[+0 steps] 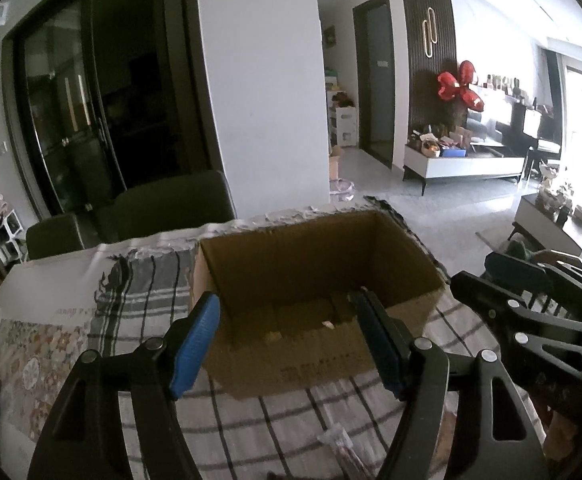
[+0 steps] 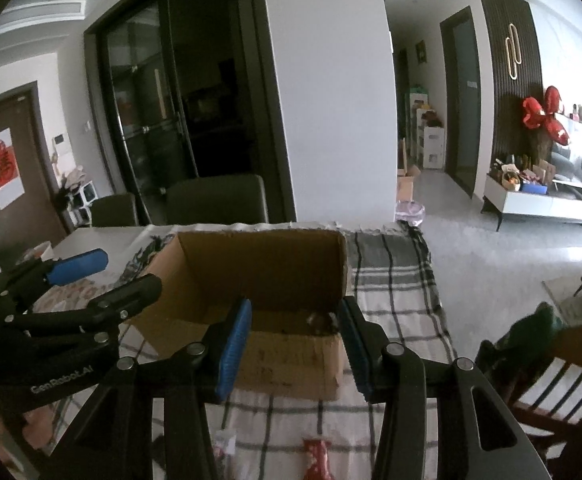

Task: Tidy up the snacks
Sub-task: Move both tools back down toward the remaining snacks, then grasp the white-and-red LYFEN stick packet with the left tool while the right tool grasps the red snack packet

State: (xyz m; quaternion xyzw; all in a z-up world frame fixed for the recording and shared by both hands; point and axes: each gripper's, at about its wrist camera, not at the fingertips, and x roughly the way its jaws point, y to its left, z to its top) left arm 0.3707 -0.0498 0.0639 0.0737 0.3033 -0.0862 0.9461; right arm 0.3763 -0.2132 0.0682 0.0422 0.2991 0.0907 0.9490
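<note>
An open cardboard box [image 1: 315,280] sits mid-frame on the plaid cloth [image 1: 251,432], faint print on its front too blurred to read. Left gripper [image 1: 287,344], lettered "GenRobot.AI" in the right view, and right gripper [image 2: 291,344] both gape, holding nothing. A red snack packet [image 2: 317,456] lies at bottom centre

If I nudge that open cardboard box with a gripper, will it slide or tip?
The cardboard box looks nearly empty, only scraps showing inside, so probably light and easy to shift. It sits on the checked cloth, which may bunch and drag along rather than let it slide cleanly. Its open top and thin walls would likely flex if pushed high; low and wide, it seems unlikely to tip.
</note>
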